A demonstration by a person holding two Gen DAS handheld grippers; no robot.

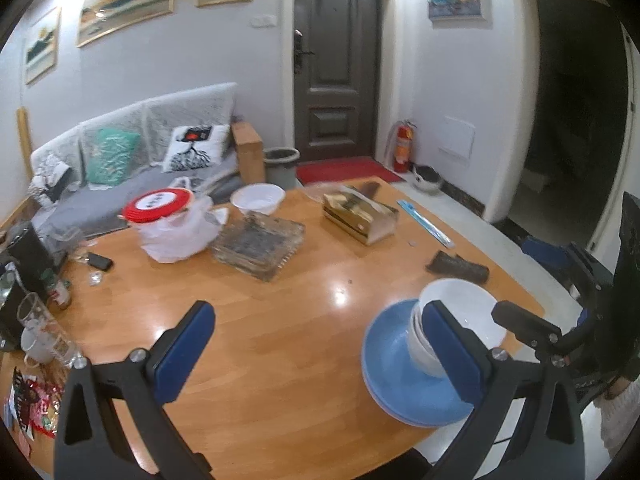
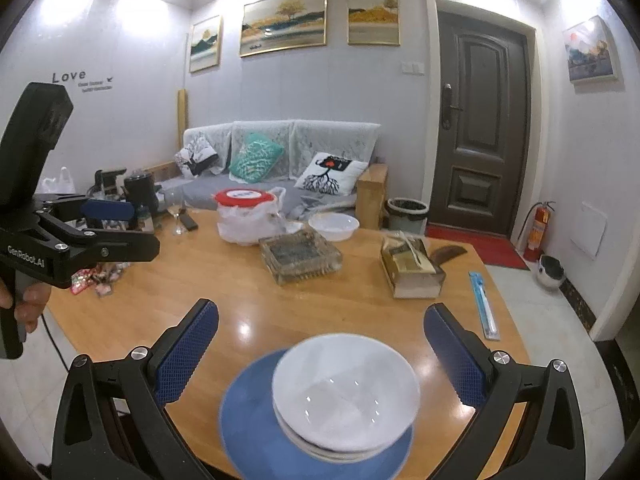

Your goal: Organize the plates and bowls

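A stack of white bowls (image 2: 346, 392) sits on stacked blue plates (image 2: 248, 416) near the table's front edge. It also shows in the left wrist view, bowls (image 1: 468, 312) on plates (image 1: 394, 364), at the right. My right gripper (image 2: 320, 364) is open and empty, its fingers on either side of the bowls, above them. My left gripper (image 1: 320, 352) is open and empty over bare tabletop, left of the stack. Another white bowl (image 2: 334, 226) stands at the table's far side, also in the left wrist view (image 1: 258, 199).
On the wooden table (image 2: 200, 304): a bagged jar with a red lid (image 2: 246, 216), a glass ashtray (image 2: 300, 258), a box (image 2: 412, 268), a blue toothbrush pack (image 2: 484, 304), a comb (image 1: 458, 266), and glasses, bottles and packets at the left (image 1: 44, 320).
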